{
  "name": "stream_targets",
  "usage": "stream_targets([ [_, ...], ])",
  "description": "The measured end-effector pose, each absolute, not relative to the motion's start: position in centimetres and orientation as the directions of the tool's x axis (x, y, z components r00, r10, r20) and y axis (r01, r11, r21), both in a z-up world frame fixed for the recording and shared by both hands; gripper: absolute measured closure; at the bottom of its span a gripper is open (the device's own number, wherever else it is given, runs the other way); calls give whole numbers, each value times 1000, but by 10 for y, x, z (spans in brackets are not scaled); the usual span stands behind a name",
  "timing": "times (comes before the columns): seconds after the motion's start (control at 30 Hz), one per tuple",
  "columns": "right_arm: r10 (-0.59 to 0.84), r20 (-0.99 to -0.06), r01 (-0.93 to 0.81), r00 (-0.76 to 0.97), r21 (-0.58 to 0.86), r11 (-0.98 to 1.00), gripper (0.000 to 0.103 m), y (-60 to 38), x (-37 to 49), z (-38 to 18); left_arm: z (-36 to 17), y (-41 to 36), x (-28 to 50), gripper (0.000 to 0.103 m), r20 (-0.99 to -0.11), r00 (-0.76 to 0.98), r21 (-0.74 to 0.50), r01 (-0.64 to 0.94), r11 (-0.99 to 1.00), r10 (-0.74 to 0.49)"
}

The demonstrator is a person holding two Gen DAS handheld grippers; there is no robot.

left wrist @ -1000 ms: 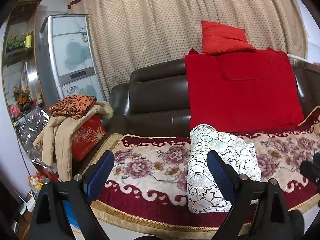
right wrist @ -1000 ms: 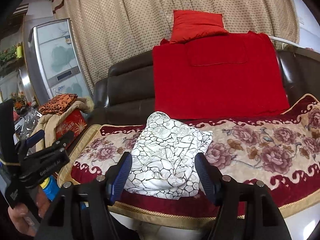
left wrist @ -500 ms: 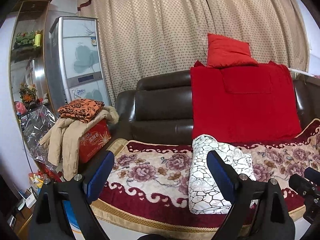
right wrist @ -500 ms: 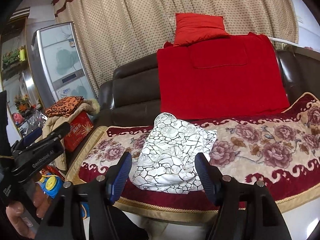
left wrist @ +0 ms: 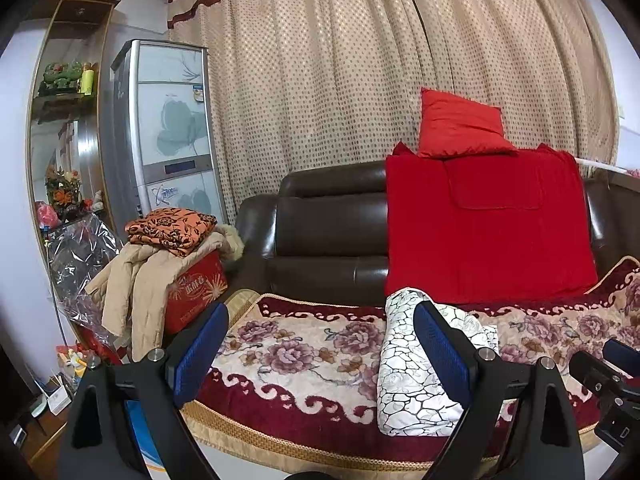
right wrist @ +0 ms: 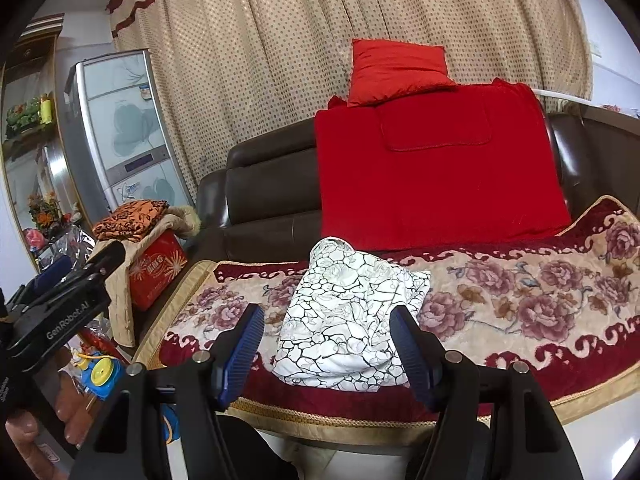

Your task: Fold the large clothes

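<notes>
A brown leather sofa (right wrist: 264, 196) under a floral cover (right wrist: 520, 300) fills my view. The white garment (right wrist: 348, 320) with black crackle lines lies folded in a soft bundle near the cover's front edge. My left tongs (left wrist: 320, 344) and right tongs (right wrist: 326, 354) hang wide, holding nothing.

Both the left gripper (left wrist: 320, 344) and the right gripper (right wrist: 328, 344) have black frames, ribbed blue pads (right wrist: 242, 350), silver screws and white "GenRobot.AI" lettering.
</notes>
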State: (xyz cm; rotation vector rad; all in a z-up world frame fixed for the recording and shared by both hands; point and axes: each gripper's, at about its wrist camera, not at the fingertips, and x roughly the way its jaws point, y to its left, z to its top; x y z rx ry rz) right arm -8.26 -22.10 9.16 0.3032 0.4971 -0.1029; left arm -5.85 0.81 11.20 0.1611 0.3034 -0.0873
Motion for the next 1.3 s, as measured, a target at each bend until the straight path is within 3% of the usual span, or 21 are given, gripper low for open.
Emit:
stream_targets([
  [0.67, -50, -475, 182, 879, 237, 954, 34, -217, -87, 100, 121, 8, -68, 9, -287, 955, 147, 114, 983, -68],
  [1.3, -81, -497, 232, 864, 250, 940, 34, -233, -68, 81, 104, -19, -43, 9, -351, 932, 180, 163, 970, -92],
])
